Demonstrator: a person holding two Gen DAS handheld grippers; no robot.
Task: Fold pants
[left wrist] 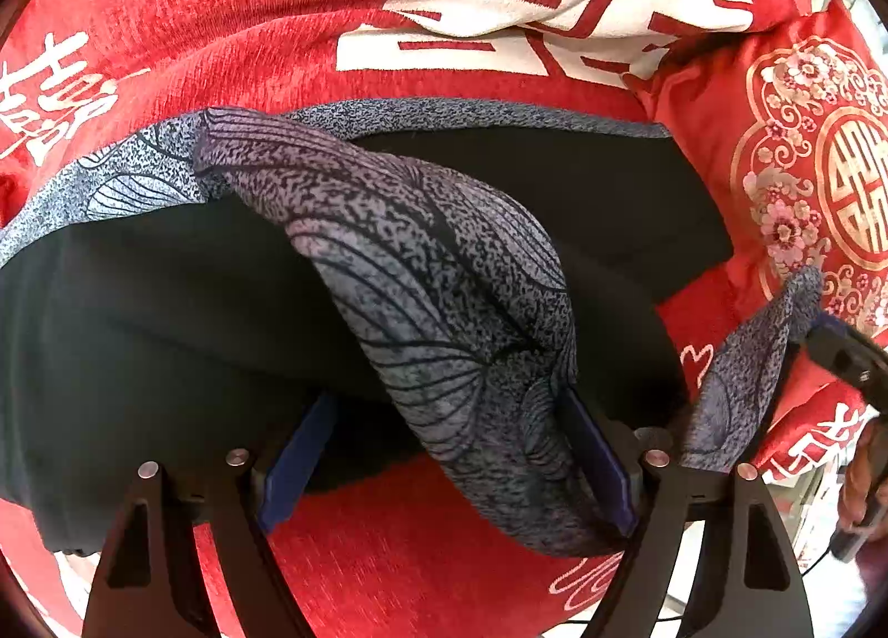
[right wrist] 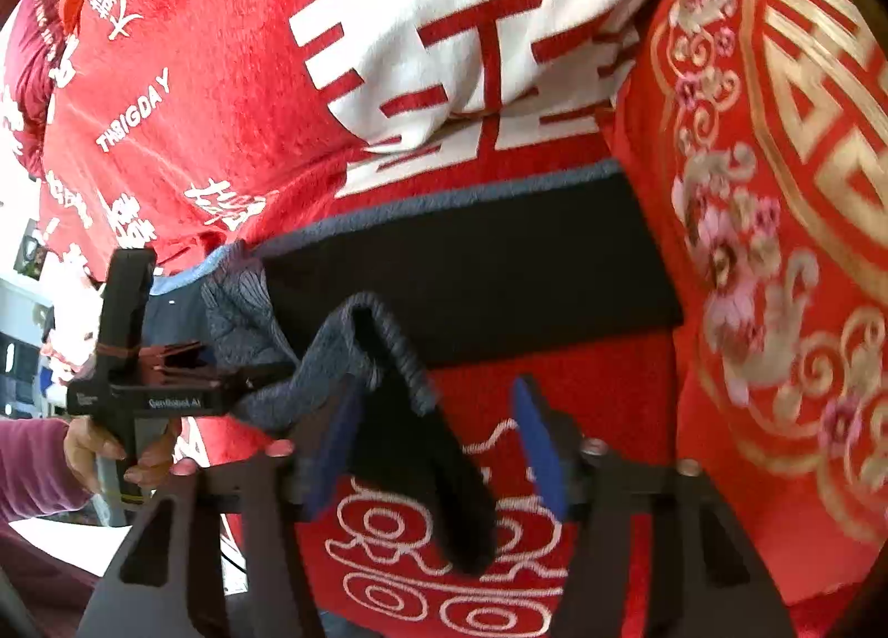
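While the pants (left wrist: 444, 271), black with a grey patterned lining, are lying mid-frame on the red blanket (left wrist: 233, 10), we are holding both tools: left gripper (left wrist: 449, 471) spread, a grey fold draping between its pads; right gripper (right wrist: 438, 449) released, a fold lying loose between its fingers; embroidered cushion (left wrist: 821, 166) sitting right.

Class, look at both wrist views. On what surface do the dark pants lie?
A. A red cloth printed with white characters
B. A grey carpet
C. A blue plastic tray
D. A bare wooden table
A: the pants, dark with a grey patterned inner side, lie spread on a red cloth printed with large white characters; the right wrist view shows the same cloth under them.
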